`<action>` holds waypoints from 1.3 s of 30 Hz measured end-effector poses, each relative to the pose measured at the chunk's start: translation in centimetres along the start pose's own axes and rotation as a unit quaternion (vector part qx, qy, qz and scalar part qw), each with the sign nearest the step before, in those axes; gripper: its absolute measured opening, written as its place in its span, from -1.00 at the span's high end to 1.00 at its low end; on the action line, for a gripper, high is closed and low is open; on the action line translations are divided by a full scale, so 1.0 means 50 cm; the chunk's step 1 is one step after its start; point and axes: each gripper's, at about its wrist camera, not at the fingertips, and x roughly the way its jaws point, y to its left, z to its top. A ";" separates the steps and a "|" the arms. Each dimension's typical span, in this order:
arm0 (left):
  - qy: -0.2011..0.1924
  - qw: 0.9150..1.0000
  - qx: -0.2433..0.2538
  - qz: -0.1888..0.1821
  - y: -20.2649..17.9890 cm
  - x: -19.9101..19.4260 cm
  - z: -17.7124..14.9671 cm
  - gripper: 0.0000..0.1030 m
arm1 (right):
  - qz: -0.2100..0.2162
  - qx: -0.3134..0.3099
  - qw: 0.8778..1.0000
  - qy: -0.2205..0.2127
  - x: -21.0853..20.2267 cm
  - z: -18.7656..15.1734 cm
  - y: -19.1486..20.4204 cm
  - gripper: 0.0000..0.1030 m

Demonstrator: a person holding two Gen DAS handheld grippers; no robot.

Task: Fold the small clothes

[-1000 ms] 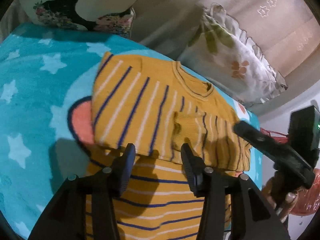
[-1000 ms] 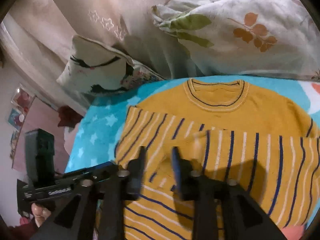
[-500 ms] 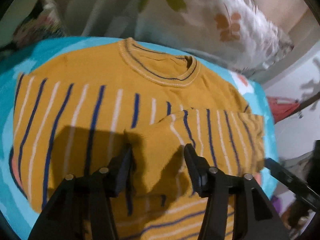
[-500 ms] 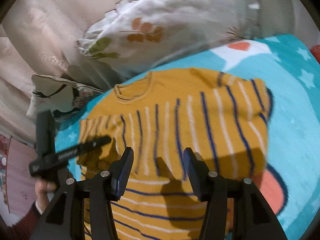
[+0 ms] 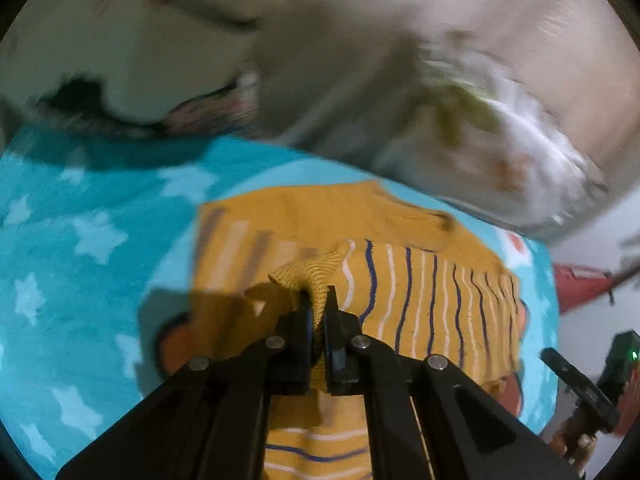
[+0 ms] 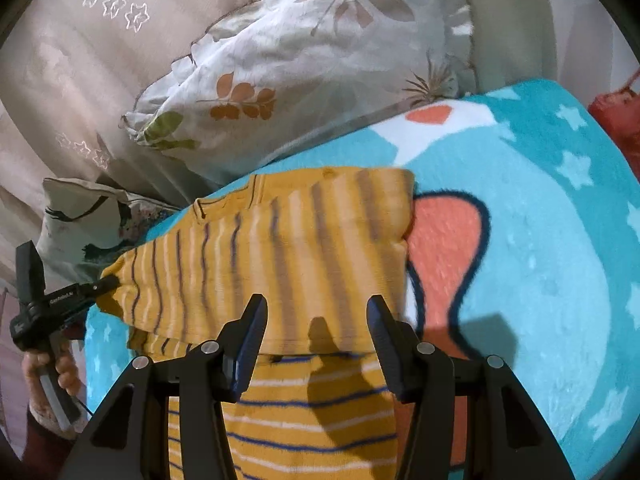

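2 grippers: both over 1 mustard striped sweater (image 6: pixel 280 248) lying on the bed.
Left gripper (image 5: pixel 318 320): its jaws have just been closing and now pinch a raised fold of the sweater's knit, the sleeve end as far as I can judge.
Right gripper (image 6: pixel 316 336): jaws apart, nothing between them, poised above the near fold edge at the sweater's middle.
Sweater: flat on the turquoise star blanket (image 6: pixel 540 280), sleeves folded across the chest, collar at the far end.
Handling: light, soft and limp, probably stretchy; it will sag and drag unless taken at an edge or cuff, through all layers.
Far: floral pillow (image 6: pixel 304 72) and a second pillow (image 6: pixel 80 216) against the beige headboard (image 6: pixel 80 60).
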 end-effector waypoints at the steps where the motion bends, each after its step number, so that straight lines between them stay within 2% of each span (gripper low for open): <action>1: 0.009 1.000 -0.004 0.012 0.018 0.016 0.002 0.92 | -0.002 -0.004 1.000 0.001 0.009 0.006 0.006 -0.09; 4: 0.033 0.999 0.005 0.040 0.039 0.068 -0.006 0.92 | -0.010 -0.020 1.000 0.009 0.053 0.029 0.032 -0.09; 6: 0.035 0.998 0.020 0.056 0.039 0.086 -0.013 0.91 | -0.021 -0.035 0.999 0.017 0.089 0.043 0.051 -0.05; 8: 0.030 0.996 0.037 0.072 0.030 0.097 -0.014 0.89 | -0.036 -0.047 0.998 0.029 0.123 0.051 0.063 0.12; 9: 0.028 0.995 0.044 0.079 0.027 0.101 -0.012 0.89 | -0.047 -0.051 0.997 0.037 0.143 0.054 0.065 0.14; 11: 0.026 0.994 0.055 0.095 0.023 0.107 -0.013 0.75 | -0.071 -0.052 0.995 0.052 0.180 0.055 0.061 0.15; 13: 0.028 0.993 0.057 0.099 0.017 0.116 -0.006 0.65 | -0.090 -0.048 0.992 0.073 0.215 0.052 0.045 0.17; 15: 0.033 0.994 0.051 0.088 0.027 0.112 0.002 0.65 | -0.084 -0.035 0.994 0.066 0.207 0.054 0.036 0.20; 17: 0.032 0.995 0.040 0.080 0.029 0.102 0.008 0.65 | -0.070 -0.016 0.997 0.042 0.165 0.053 0.035 0.16; 20: -0.001 0.997 0.036 0.063 0.026 0.044 0.006 0.65 | -0.037 -0.019 0.999 0.011 0.083 0.025 0.044 0.16; 22: -0.021 0.998 0.035 0.040 0.015 0.009 0.003 0.65 | 0.009 -0.011 1.000 0.013 0.048 -0.020 0.048 0.16; 24: -0.028 0.999 0.037 0.020 0.004 0.001 0.003 0.64 | 0.067 0.002 0.997 0.040 0.049 -0.067 0.063 0.16; 26: -0.017 0.999 0.050 0.003 -0.012 0.025 0.008 0.53 | 0.110 0.000 0.992 0.066 0.070 -0.106 0.086 0.16; 31: 0.041 0.996 0.062 0.047 -0.011 0.138 0.001 0.53 | 0.107 -0.021 0.992 0.064 0.145 -0.120 0.135 0.17; 34: 0.026 0.993 0.098 0.068 -0.024 0.158 -0.005 0.53 | 0.056 -0.052 0.996 0.055 0.189 -0.111 0.153 0.17; 36: 0.021 0.990 0.117 0.082 -0.038 0.162 -0.012 0.53 | -0.008 -0.080 0.996 0.031 0.198 -0.109 0.150 0.27; 38: 0.017 0.988 0.127 0.088 -0.044 0.166 -0.015 0.53 | -0.079 -0.065 0.995 -0.007 0.189 -0.100 0.125 0.29; 39: 0.016 0.988 0.126 0.087 -0.045 0.169 -0.015 0.53 | -0.107 -0.030 0.994 -0.022 0.179 -0.093 0.093 0.31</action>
